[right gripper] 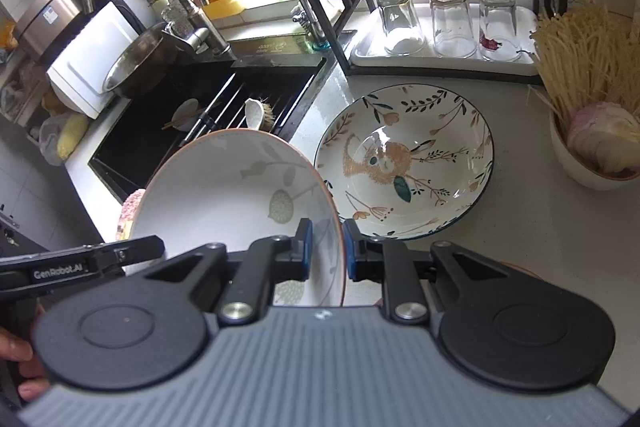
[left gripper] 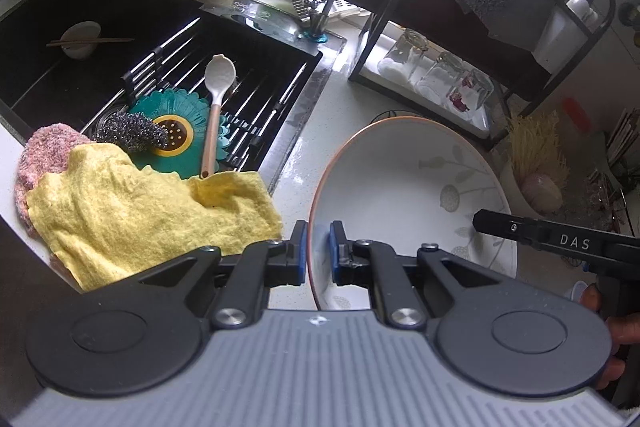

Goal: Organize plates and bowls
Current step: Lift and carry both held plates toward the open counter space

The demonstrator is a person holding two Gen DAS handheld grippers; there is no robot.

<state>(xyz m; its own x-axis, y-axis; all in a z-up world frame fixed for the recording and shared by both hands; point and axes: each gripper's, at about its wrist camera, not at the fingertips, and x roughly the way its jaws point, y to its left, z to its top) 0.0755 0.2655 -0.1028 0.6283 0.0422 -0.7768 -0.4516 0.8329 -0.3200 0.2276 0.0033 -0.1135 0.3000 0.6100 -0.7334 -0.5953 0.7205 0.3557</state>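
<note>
A white deep plate with an orange rim and a pale leaf print (left gripper: 404,187) (right gripper: 224,187) hangs tilted above the counter, held from both sides. My left gripper (left gripper: 319,251) is shut on its left rim, blue pads pressing either face. On the opposite rim my right gripper (right gripper: 327,251) is shut as well. Each gripper's black finger shows at the edge of the other's view. A second deep plate with a fox-and-flower pattern (right gripper: 404,159) lies flat on the counter just behind the lifted one. A small white bowl with chopsticks across it (left gripper: 82,39) sits in the sink.
The black sink (left gripper: 48,83) holds a roll-up rack, a white spoon (left gripper: 216,95), a scourer and a teal strainer. A yellow cloth (left gripper: 140,203) drapes its near edge. A black dish rack (right gripper: 348,39) with three upturned glasses (right gripper: 448,23) stands behind. Dry noodles (right gripper: 580,51) and a bowl of sliced onion (right gripper: 600,147) are at the right.
</note>
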